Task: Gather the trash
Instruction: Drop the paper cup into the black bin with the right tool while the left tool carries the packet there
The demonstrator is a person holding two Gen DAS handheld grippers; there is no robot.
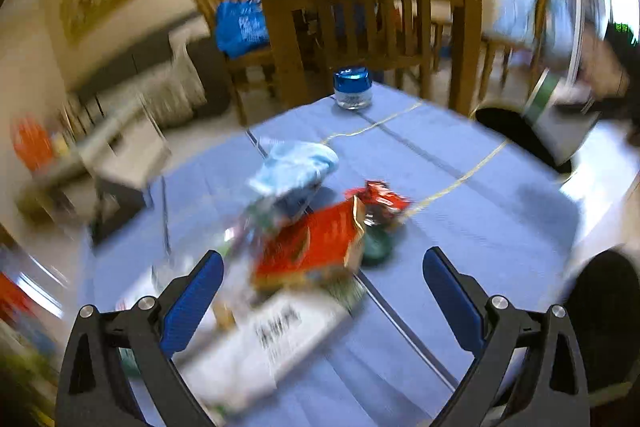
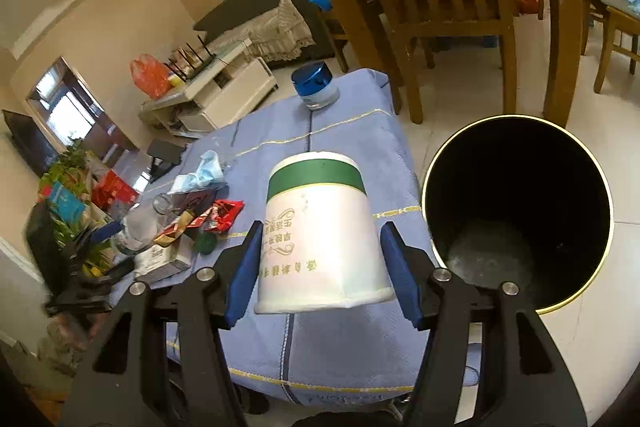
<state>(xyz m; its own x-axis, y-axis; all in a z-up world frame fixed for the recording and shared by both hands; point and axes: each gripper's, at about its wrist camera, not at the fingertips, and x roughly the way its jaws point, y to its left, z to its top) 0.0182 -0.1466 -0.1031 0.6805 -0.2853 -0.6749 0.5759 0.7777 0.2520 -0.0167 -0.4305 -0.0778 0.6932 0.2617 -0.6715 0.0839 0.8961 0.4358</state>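
Note:
My right gripper (image 2: 320,259) is shut on a white paper cup with a green band (image 2: 320,231), held upside down above the table's blue cloth (image 2: 344,347), just left of the black trash bin (image 2: 520,211). The cup also shows at the right of the left wrist view (image 1: 560,119), beside the bin (image 1: 516,135). My left gripper (image 1: 322,287) is open and empty above a trash pile: red wrapper (image 1: 316,247), crumpled red packet (image 1: 380,199), blue face mask (image 1: 296,167), white carton (image 1: 272,343). The pile also shows in the right wrist view (image 2: 188,219).
A jar with a blue lid (image 1: 352,87) stands at the table's far edge, also in the right wrist view (image 2: 316,87). Wooden chairs (image 1: 368,11) and a dining table stand beyond. A clear bottle (image 2: 144,223) lies in the pile. A TV cabinet (image 2: 216,95) is at the left.

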